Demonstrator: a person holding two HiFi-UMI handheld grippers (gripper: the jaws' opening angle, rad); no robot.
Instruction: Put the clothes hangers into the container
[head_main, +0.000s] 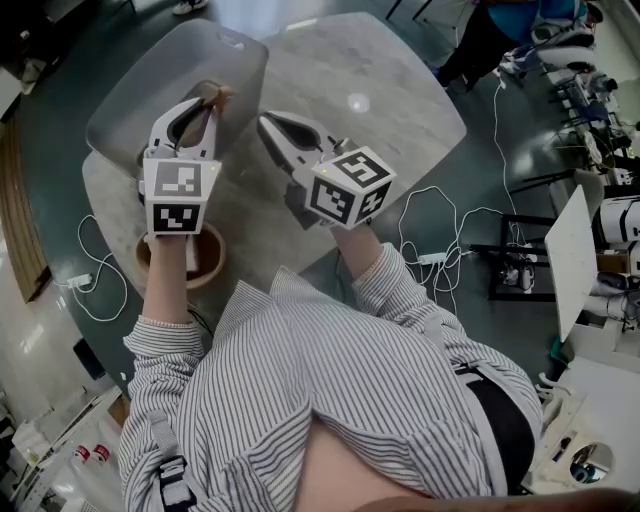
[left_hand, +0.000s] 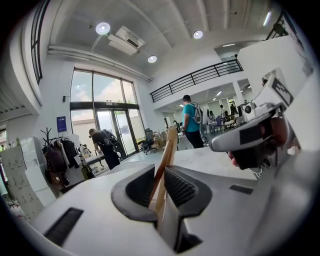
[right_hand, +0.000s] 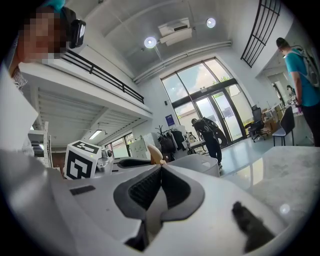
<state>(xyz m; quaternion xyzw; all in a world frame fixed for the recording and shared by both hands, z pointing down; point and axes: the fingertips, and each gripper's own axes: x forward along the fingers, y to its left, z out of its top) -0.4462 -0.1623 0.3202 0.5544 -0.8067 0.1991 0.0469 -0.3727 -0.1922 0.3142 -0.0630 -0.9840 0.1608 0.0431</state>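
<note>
Wooden clothes hanger (left_hand: 167, 150) sits pinched in the left gripper's (head_main: 198, 108) jaws over the translucent grey plastic container (head_main: 125, 110), eleven o'clock on the pale bench (head_main: 400, 110). By my reading, only the release remains. The right gripper's (head_main: 268, 122) jaws are closed and empty.

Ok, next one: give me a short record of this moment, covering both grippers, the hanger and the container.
left gripper: wooden hanger stands tilted between its jaws; whether the pads press on it is unclear
right gripper: jaws together, nothing between them
container: grey, translucent, on the table; in the head view the left gripper overlaps it
hanger in container: not yet
</note>
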